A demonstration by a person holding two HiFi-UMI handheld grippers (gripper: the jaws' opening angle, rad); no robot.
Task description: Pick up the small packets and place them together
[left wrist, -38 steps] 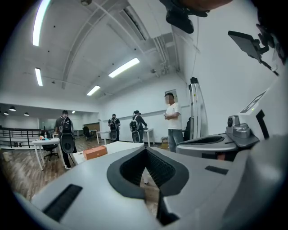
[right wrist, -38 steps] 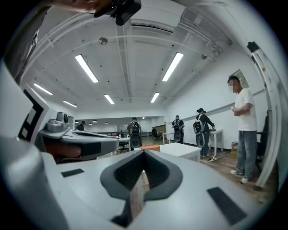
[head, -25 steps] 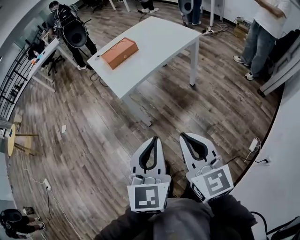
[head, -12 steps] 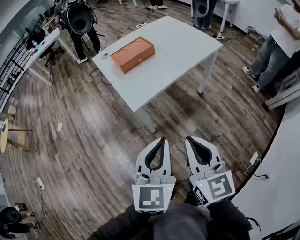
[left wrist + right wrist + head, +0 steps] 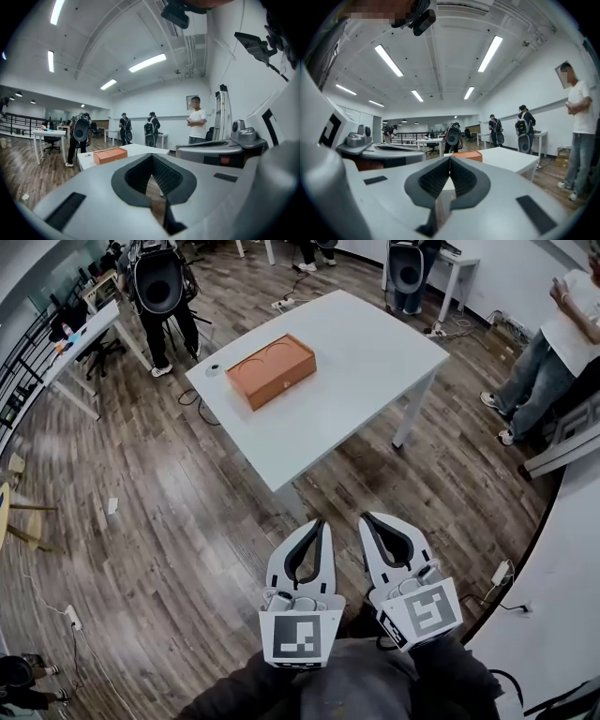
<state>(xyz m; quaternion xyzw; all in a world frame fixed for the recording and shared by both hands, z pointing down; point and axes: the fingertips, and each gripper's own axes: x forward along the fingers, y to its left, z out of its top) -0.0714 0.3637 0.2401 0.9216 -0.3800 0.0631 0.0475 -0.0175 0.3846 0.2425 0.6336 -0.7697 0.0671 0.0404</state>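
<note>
Wood floor [image 5: 187, 512]: dark planks are seen across most of the head view, from upper left to lower right.
White table [image 5: 366, 352]: set in the upper middle of the frame, with one corner turned toward the lower edge.
People: one person with a dark pack [image 5: 159, 282] is seen at the upper left, beyond the table; another person in a white top [image 5: 567, 334] stands at the right edge.
Left gripper [image 5: 318, 523]: held at lower centre over the floor and pointed toward the table; its jaws are brought together at the tips and nothing is gripped.
Right gripper [image 5: 367, 518]: held just right of the left one; its jaws are likewise closed tip to tip, with nothing between them.
Orange box [image 5: 272, 369]: laid flat on the left part of the table, well apart from both grippers.
Small round thing [image 5: 213, 370]: lies on the table just left of the box; too small to be identified.
Small packets: cannot be made out in any view.
</note>
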